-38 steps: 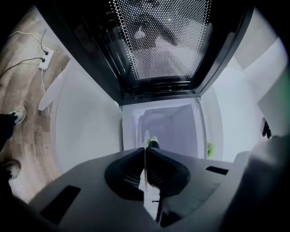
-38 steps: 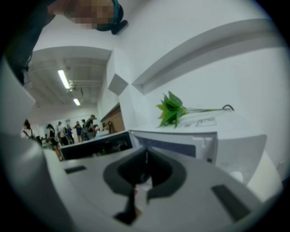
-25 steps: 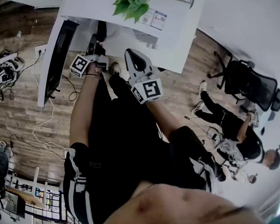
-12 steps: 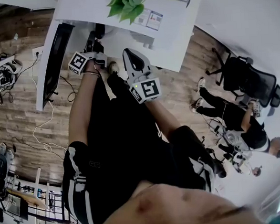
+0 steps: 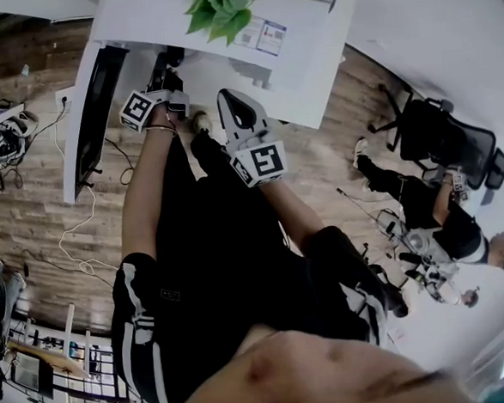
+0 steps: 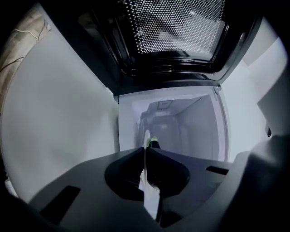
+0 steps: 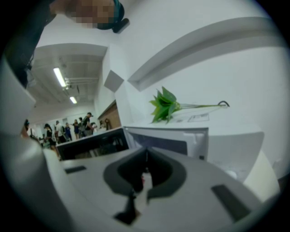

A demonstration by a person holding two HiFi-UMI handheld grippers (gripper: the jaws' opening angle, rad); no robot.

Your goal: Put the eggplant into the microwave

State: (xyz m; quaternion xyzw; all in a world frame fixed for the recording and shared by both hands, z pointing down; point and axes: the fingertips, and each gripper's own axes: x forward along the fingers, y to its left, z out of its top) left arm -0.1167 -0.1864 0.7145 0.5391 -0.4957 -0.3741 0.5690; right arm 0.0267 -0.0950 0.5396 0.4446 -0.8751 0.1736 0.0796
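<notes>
Reaching into the microwave (image 6: pixel 181 127) on the table (image 5: pixel 309 89), with its door (image 6: pixel 176 31) swung open. This looks like the placing step, near its end. The left hand-held gripper (image 6: pixel 146 150) is at the cavity mouth with jaws together. The right hand-held gripper (image 7: pixel 146 154) is held back, closed and empty. A small dark thing with a green tip sits just past the left tips, inside the cavity; likely the eggplant (image 6: pixel 155 142), can't tell if pinched or free. Next: back the left one out without snagging, then shut the door.

No legible text anywhere; print on the card (image 5: pixel 264 37) beside the plant (image 5: pixel 219 7) too small
</notes>
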